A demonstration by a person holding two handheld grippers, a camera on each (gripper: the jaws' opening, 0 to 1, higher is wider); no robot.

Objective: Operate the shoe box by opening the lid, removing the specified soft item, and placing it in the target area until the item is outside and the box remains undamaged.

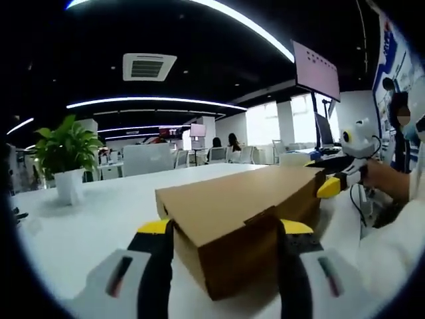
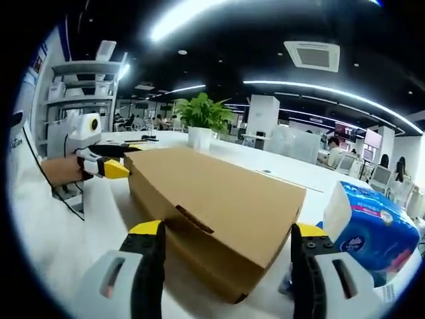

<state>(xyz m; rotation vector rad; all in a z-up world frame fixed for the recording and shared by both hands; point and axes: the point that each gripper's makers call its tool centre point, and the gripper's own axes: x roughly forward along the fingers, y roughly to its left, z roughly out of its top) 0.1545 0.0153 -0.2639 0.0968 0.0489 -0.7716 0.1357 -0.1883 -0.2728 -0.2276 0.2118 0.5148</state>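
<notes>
**Both grippers at opposite ends of the closed shoe box**

On the white table [image 1: 80, 232] the brown cardboard shoe box [image 1: 239, 206] lies flat, lid closed, front tab tucked in. Left gripper view: the left gripper [image 1: 226, 249] has its jaws spread, one on each side of the near corner of the box — contact cannot be told. At 3 o'clock the right gripper [image 1: 335, 183] sits at the far end of the box, held by a hand [image 1: 382, 176]. At 9 o'clock stands a potted plant [image 1: 66, 156].

Right gripper view: the right gripper's jaws stand apart, straddling the near corner. A blue tissue pack [image 2: 372, 229] lies at 4 o'clock, just beside the box. The left gripper shows at 9 o'clock — yellow tip close to the box's far end.
</notes>
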